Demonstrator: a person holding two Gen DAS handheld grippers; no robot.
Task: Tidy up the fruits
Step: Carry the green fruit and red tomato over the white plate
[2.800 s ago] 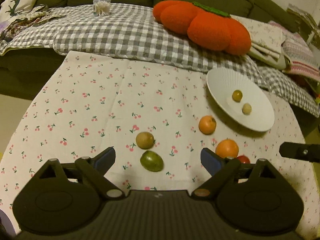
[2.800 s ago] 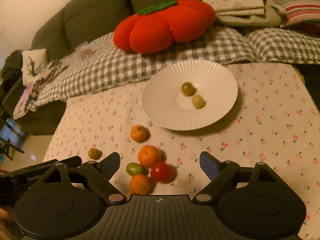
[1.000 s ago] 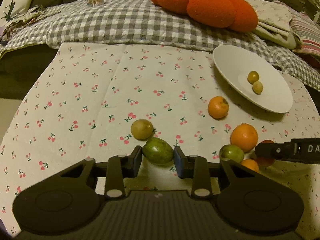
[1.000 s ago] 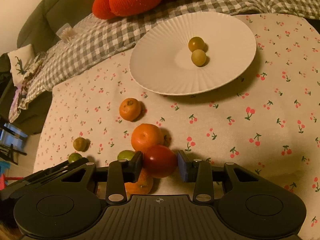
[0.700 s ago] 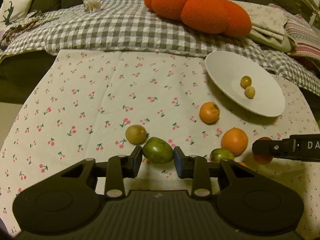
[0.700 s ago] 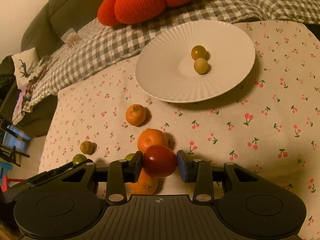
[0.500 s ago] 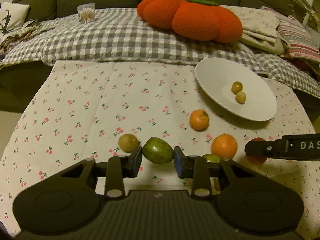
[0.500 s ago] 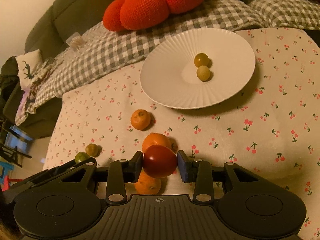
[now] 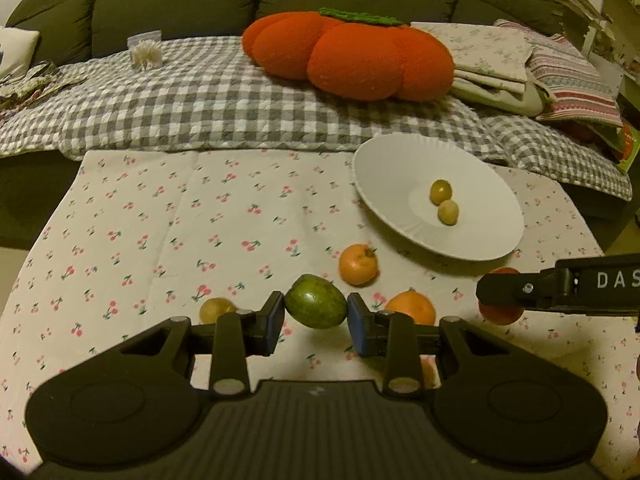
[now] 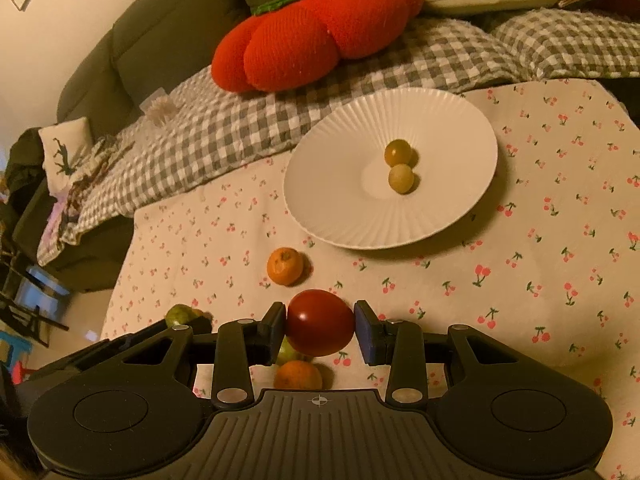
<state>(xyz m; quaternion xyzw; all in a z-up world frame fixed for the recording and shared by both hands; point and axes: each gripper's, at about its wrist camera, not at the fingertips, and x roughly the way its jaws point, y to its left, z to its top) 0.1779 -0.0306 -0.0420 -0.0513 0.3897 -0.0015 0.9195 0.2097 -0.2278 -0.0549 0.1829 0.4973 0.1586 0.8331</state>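
Two small fruits sit on the plate (image 10: 320, 184). My left hand-held gripper (image 9: 315, 318) clamps a green fruit (image 9: 315, 301), my right hand-held gripper (image 10: 320, 328) a tomato (image 10: 320, 322); four, perhaps, wait on the counter (image 9: 168, 216)

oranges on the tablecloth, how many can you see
3. One small orange lies on the tablecloth just short of the white plate. A larger orange sits nearer. A third orange peeks out under the right gripper. More may be hidden.
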